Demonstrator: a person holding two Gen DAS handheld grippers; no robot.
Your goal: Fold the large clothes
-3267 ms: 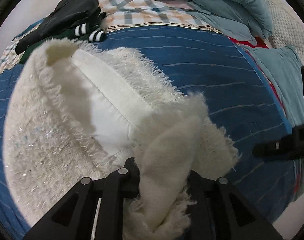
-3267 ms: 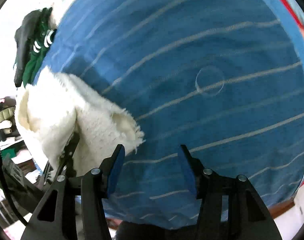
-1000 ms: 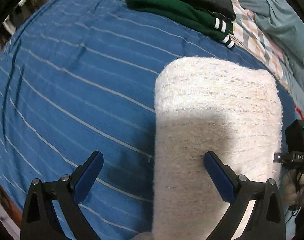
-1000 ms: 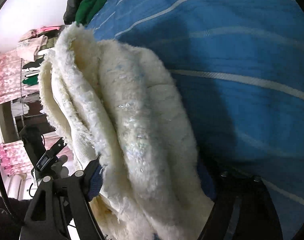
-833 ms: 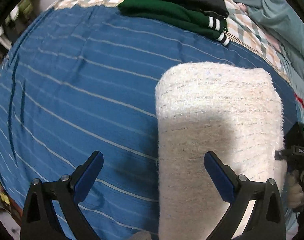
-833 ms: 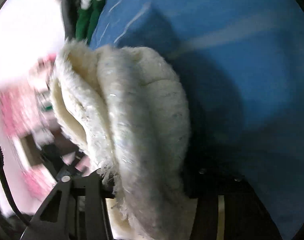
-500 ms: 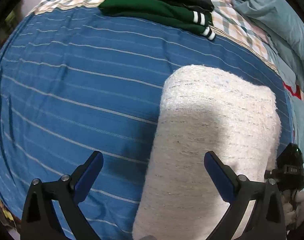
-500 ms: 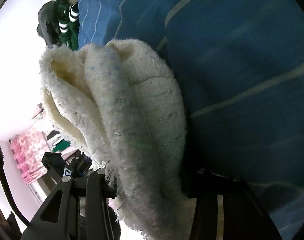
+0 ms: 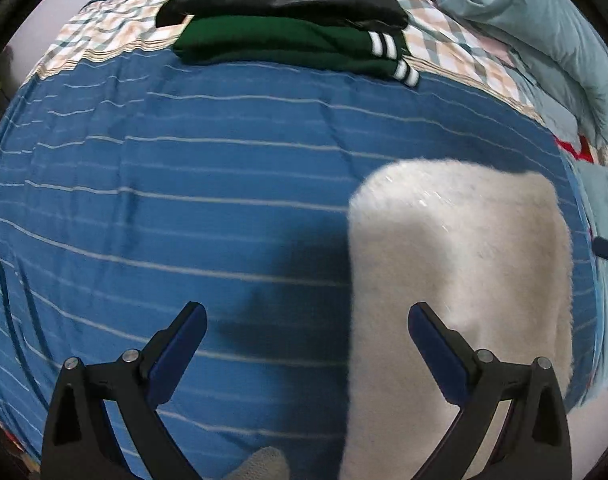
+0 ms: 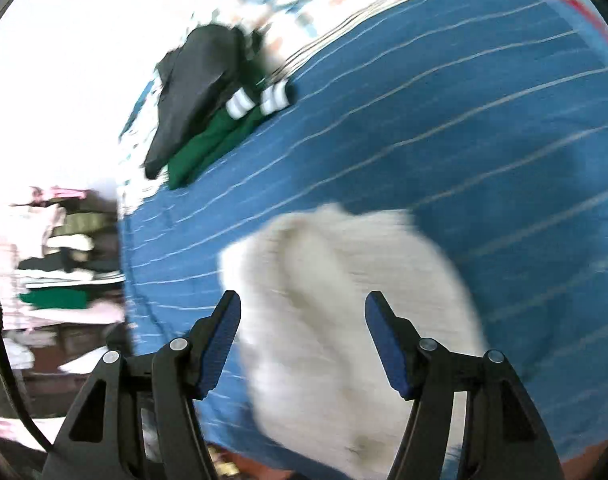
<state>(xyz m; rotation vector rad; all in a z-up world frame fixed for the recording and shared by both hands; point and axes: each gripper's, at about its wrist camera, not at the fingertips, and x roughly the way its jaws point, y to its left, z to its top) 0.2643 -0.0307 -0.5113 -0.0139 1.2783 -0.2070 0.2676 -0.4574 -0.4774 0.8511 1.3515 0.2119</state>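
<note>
I have both the left tongs (image 9: pixel 302 326) and right tongs (image 10: pixel 302 320) spread wide and empty, with the folded fluffy white garment (image 9: pixel 460 280) lying on the blue striped bedspread (image 9: pixel 184 200) near its edge. I judge the thick pile could spring the fold open, or a careless regrasp could drag the bundle off the bed.

Fluffy white garment (image 9: pixel 460 280) folded into rectangle, lying flat on blue striped bedsheet (image 9: pixel 184 200).

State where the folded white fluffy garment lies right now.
The white fluffy garment lies folded on the blue striped bedspread, right of centre in the left wrist view, nearer than the green garment.
</note>
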